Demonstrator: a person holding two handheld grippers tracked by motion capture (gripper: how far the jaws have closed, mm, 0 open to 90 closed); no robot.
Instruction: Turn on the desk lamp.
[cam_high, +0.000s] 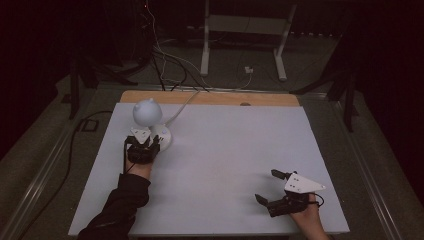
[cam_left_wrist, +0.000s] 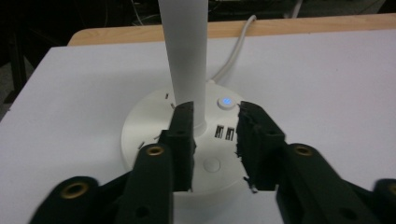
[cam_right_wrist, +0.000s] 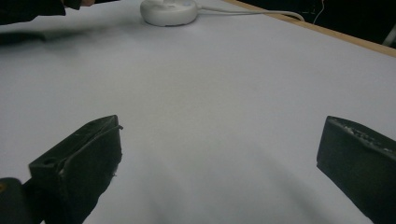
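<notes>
The lamp (cam_high: 150, 122) stood at the far left of the white table (cam_high: 225, 165), its round base (cam_left_wrist: 187, 154) flat on the top, its white stem (cam_left_wrist: 184, 56) rising straight up and its cord (cam_left_wrist: 233, 44) trailing off over the back edge. On the base we saw a small button lit blue (cam_left_wrist: 226, 101), two little sockets and another plain round button nearer us.

Our left gripper (cam_high: 143, 145) was down at the base with its jaws on either side of the foot of the stem. The left jaw lay against the stem, but a gap showed on the right, so it had not gripped yet. No earlier frame being at hand, we say only that.

To do this well, we judged, we should centre the stem between the jaws, squeeze low near the base, and keep clear of the lit button and the cord.

Our right gripper (cam_high: 280, 192) rested near the front right corner, well apart from the lamp, jaws spread wide over bare table, holding nothing.
</notes>
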